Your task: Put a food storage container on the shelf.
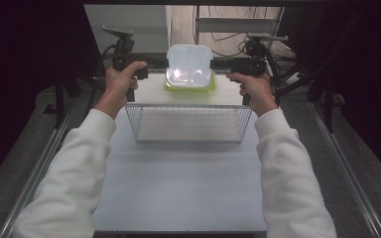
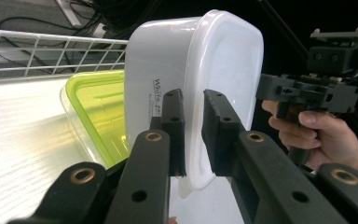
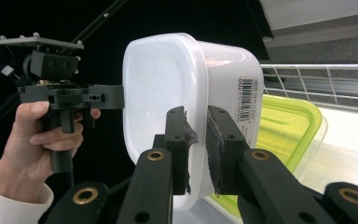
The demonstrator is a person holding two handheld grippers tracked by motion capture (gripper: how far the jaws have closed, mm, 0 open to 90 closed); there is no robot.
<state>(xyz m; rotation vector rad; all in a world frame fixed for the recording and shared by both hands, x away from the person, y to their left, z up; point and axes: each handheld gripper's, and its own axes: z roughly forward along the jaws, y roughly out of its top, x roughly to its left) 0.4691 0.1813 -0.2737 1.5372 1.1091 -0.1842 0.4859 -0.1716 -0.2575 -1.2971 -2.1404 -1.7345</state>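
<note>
A white lidded plastic container (image 1: 189,62) hangs in the air between both grippers, just above a clear container with a green lid (image 1: 190,88) that rests on the white table. My left gripper (image 1: 163,63) is shut on the white container's left rim, and my right gripper (image 1: 215,65) is shut on its right rim. In the left gripper view the left gripper (image 2: 193,100) pinches the edge of the white container (image 2: 205,60), with the green-lidded container (image 2: 100,107) behind it. In the right gripper view the right gripper (image 3: 196,116) clamps the opposite edge of the white container (image 3: 163,79).
A wire basket (image 1: 188,124) stands on the white table (image 1: 178,183) just in front of the containers. Dark frame posts and cables lie at the far edge. Metal rails (image 1: 39,168) run along both table sides.
</note>
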